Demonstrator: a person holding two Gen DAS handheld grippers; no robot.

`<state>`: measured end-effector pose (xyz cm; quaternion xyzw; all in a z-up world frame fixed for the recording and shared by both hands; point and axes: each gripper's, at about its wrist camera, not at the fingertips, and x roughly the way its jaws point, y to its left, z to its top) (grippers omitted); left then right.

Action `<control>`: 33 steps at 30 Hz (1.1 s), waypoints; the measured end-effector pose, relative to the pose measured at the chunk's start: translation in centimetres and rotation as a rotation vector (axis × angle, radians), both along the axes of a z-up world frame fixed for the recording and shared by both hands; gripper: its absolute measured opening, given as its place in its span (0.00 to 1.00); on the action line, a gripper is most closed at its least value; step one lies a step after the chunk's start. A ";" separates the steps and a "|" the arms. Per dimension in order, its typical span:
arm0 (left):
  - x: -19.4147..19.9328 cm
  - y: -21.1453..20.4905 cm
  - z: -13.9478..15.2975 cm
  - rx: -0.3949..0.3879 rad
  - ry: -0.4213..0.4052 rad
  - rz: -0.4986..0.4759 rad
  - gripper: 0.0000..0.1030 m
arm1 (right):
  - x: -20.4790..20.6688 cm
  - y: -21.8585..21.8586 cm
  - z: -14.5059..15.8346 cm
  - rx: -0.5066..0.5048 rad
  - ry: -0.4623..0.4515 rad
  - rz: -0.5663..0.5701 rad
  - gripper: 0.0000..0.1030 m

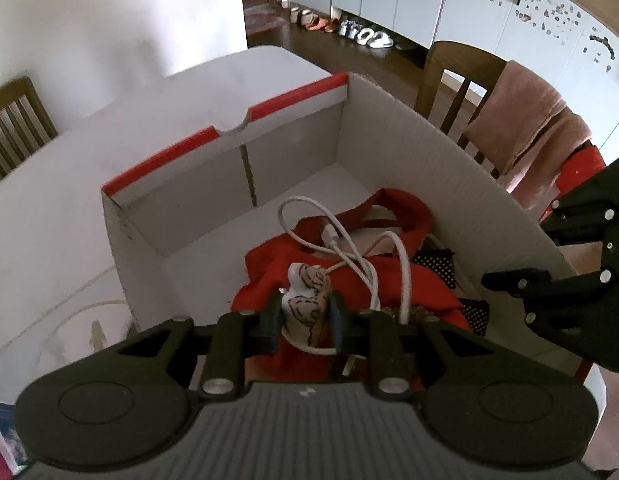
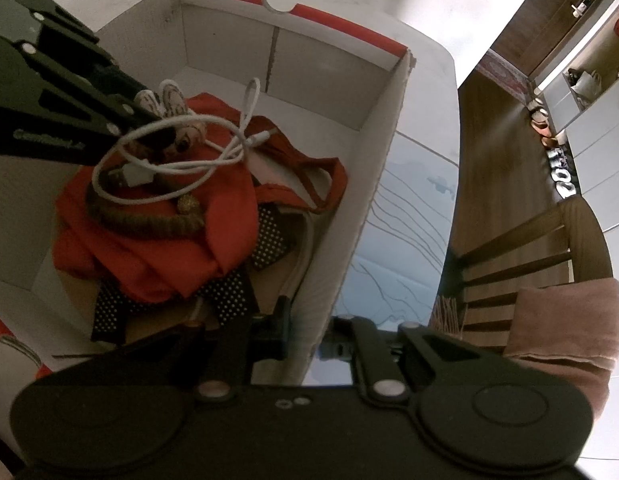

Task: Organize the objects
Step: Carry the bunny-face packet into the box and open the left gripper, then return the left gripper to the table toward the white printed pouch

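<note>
A white cardboard box (image 1: 389, 128) with a red rim stands on the table. Inside lie a red cloth (image 1: 429, 288), a black dotted fabric (image 1: 437, 264) and a looped white cable (image 1: 349, 248). My left gripper (image 1: 304, 318) reaches down into the box, shut on a small white patterned sock (image 1: 305, 308), with the cable draped across it. The right wrist view shows the same box (image 2: 341, 92), red cloth (image 2: 149, 248), cable (image 2: 213, 160), a brown cord ring (image 2: 149, 224) and the left gripper (image 2: 145, 118). My right gripper (image 2: 313, 332) straddles the box's near wall, shut on it; in the left wrist view the right gripper (image 1: 517, 252) is at the box's right wall.
The box sits on a white table (image 1: 49, 220). A wooden chair (image 1: 13, 120) stands at the left. Another chair (image 1: 457, 80) at the right carries a pink towel (image 1: 529, 128), also in the right wrist view as the towel (image 2: 565, 328). Shoes line the far floor.
</note>
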<state>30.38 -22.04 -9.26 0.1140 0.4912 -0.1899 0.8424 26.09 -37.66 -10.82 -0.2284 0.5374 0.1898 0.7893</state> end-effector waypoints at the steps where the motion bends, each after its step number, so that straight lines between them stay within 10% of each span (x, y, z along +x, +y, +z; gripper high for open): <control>1: 0.0 -0.1 0.1 0.000 -0.007 -0.002 0.25 | 0.0 0.0 0.0 -0.001 -0.001 0.001 0.10; 23: -6.7 5.5 7.2 -0.130 -0.148 0.059 0.26 | -0.1 0.0 -0.1 -0.011 -0.001 0.016 0.11; 33: -13.1 12.0 6.5 -0.114 -0.180 0.262 0.36 | 0.0 0.1 -0.2 -0.016 0.003 0.019 0.11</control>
